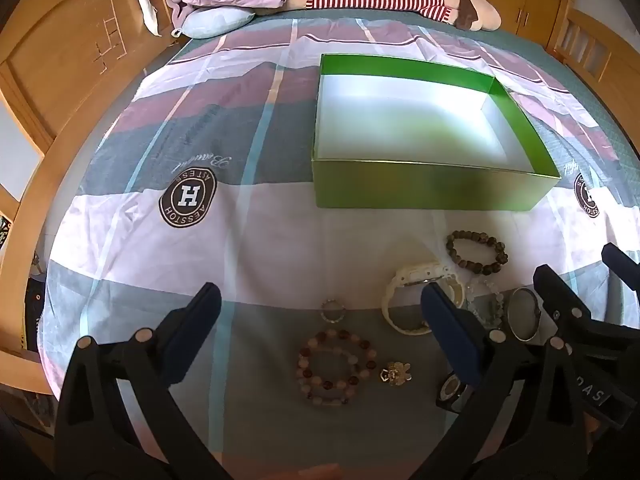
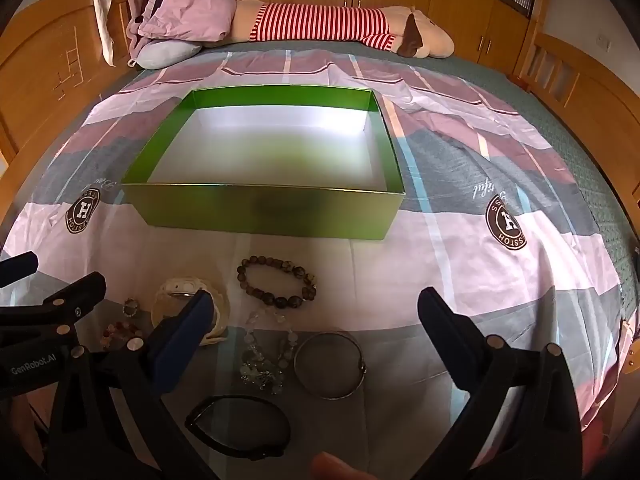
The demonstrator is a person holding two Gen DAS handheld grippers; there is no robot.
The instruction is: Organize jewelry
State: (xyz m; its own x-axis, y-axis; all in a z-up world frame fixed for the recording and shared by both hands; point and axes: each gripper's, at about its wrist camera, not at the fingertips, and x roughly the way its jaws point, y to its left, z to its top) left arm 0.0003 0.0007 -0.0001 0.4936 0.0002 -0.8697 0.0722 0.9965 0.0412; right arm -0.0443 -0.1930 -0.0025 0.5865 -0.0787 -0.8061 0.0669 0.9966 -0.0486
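Over the bed, the left claw [image 1: 320, 308] hangs spread wide and empty above a pink bead bracelet [image 1: 337, 368], while the right claw [image 2: 316, 312] gapes just as wide, holding nothing, over a thin metal bangle [image 2: 330, 365]. Beads look light and floppy, best pinched across one strand; the bangle seems stiff and slippery, gripped across its rim. Beyond both stands the empty green box [image 2: 264, 210].

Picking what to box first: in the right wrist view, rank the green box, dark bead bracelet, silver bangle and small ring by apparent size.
Largest to smallest:
1. green box
2. silver bangle and dark bead bracelet, too alike to rank; the bangle lies nearer the camera
3. small ring
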